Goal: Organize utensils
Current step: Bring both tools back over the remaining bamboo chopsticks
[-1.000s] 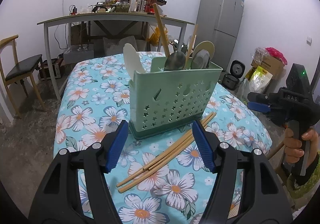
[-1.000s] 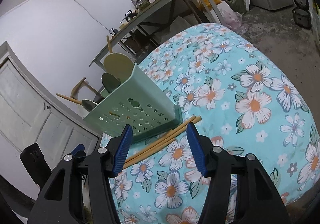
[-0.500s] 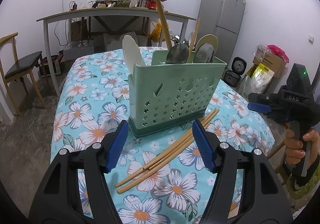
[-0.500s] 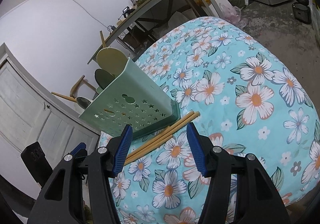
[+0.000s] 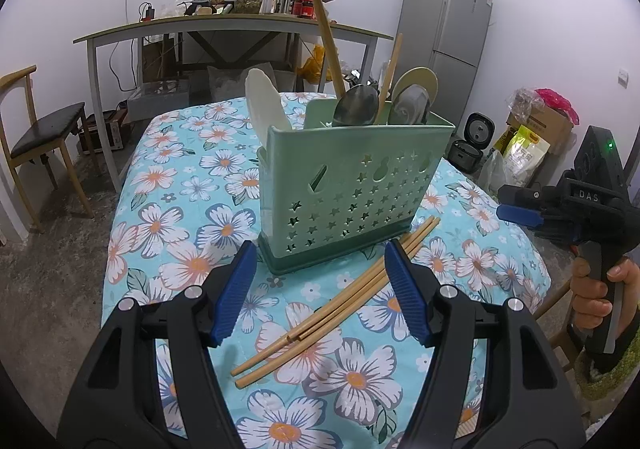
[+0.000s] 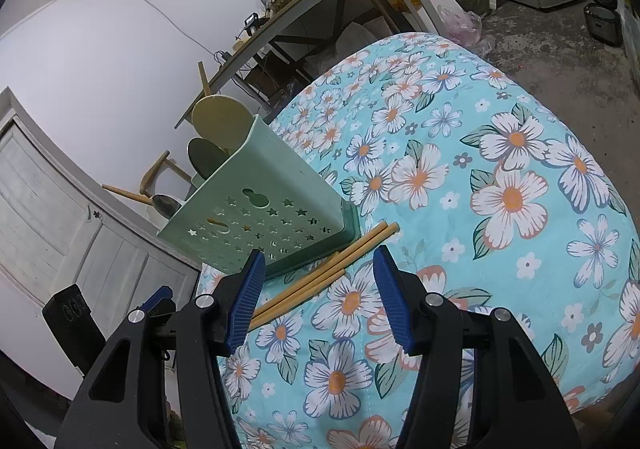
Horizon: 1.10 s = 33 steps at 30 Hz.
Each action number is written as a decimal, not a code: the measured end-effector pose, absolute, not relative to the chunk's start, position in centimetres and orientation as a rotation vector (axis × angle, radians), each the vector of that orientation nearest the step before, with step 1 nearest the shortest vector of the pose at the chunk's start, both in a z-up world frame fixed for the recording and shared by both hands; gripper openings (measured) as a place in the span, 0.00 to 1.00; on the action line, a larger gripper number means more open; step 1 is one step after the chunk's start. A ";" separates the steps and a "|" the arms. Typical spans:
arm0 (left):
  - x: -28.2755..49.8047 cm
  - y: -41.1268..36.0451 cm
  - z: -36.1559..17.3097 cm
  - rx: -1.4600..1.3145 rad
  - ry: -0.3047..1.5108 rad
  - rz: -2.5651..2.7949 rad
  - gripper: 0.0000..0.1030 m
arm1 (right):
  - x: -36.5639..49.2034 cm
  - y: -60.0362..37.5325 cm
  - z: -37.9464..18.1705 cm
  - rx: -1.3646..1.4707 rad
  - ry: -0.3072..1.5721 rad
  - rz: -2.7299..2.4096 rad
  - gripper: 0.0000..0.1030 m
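A green utensil holder point(image 5: 352, 185) with star holes stands on the floral table point(image 5: 180, 209); it also shows in the right wrist view point(image 6: 260, 217). It holds spoons point(image 5: 356, 105), a pale spatula point(image 5: 264, 101) and wooden sticks. Several bamboo chopsticks point(image 5: 336, 301) lie on the cloth at its base and show in the right wrist view point(image 6: 320, 277) too. My left gripper point(image 5: 320, 293) is open and empty just above the chopsticks. My right gripper point(image 6: 320, 297) is open and empty over the chopsticks' end; it shows off the table's right edge point(image 5: 520, 213) in the left wrist view.
A long desk point(image 5: 240, 25) piled with clutter stands behind the table. A fridge point(image 5: 448, 37) is at the back right, a wooden chair point(image 5: 36, 137) on the left. A rice cooker point(image 5: 468, 153) and bags sit on the floor.
Both grippers have moved in slightly toward the holder and chopsticks. Both stay open and the objects have not moved.
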<state>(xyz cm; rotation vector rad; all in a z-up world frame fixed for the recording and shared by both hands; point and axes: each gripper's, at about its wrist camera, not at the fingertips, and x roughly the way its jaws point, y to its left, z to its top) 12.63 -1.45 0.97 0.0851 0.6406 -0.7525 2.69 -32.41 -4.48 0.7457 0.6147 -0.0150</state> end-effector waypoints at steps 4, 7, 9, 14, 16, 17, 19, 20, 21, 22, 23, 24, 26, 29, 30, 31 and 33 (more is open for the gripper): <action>12.6 -1.5 1.0 0.085 0.640 -0.752 0.61 | 2.7 -32.4 -4.5 0.745 0.615 -0.015 0.54; 12.6 -1.5 1.0 0.085 0.642 -0.753 0.61 | 2.7 -32.4 -4.5 0.745 0.615 -0.015 0.53; 12.6 -1.5 0.9 0.086 0.642 -0.752 0.61 | 2.7 -32.4 -4.5 0.747 0.615 -0.014 0.54; 12.7 -1.5 0.9 0.084 0.642 -0.752 0.61 | 2.7 -32.4 -4.5 0.746 0.615 -0.014 0.54; 12.7 -1.5 0.9 0.085 0.642 -0.752 0.61 | 2.7 -32.4 -4.5 0.746 0.615 -0.015 0.53; 12.7 -1.5 0.9 0.086 0.642 -0.752 0.61 | 2.7 -32.4 -4.5 0.746 0.615 -0.014 0.53; 12.7 -1.5 0.9 0.086 0.643 -0.752 0.61 | 2.7 -32.4 -4.5 0.747 0.615 -0.015 0.53; 12.7 -1.5 0.8 0.085 0.643 -0.752 0.61 | 2.7 -32.4 -4.5 0.747 0.615 -0.015 0.54; 12.7 -1.5 0.8 0.085 0.643 -0.752 0.61 | 2.7 -32.4 -4.5 0.747 0.615 -0.014 0.54; 12.7 -1.4 0.7 0.085 0.644 -0.751 0.61 | 2.7 -32.4 -4.5 0.748 0.616 -0.015 0.54; 12.7 -1.4 0.7 0.085 0.644 -0.751 0.61 | 2.7 -32.4 -4.5 0.747 0.615 -0.015 0.54; 12.7 -1.4 0.6 0.086 0.644 -0.751 0.61 | 2.7 -32.4 -4.5 0.747 0.615 -0.014 0.54; 12.7 -1.4 0.7 0.086 0.645 -0.752 0.61 | 2.7 -32.4 -4.5 0.748 0.615 -0.015 0.54; 12.7 -1.3 0.2 0.090 0.650 -0.753 0.61 | 2.7 -32.4 -4.6 0.751 0.617 -0.016 0.54; 12.7 -1.2 0.0 0.091 0.653 -0.756 0.61 | 2.7 -32.4 -4.6 0.752 0.617 -0.017 0.54; 12.7 -1.2 -0.2 0.093 0.656 -0.760 0.61 | 2.7 -32.4 -4.6 0.754 0.617 -0.019 0.54; 12.7 -1.4 -0.7 0.104 0.669 -0.774 0.61 | 2.6 -32.6 -4.7 0.759 0.617 -0.023 0.54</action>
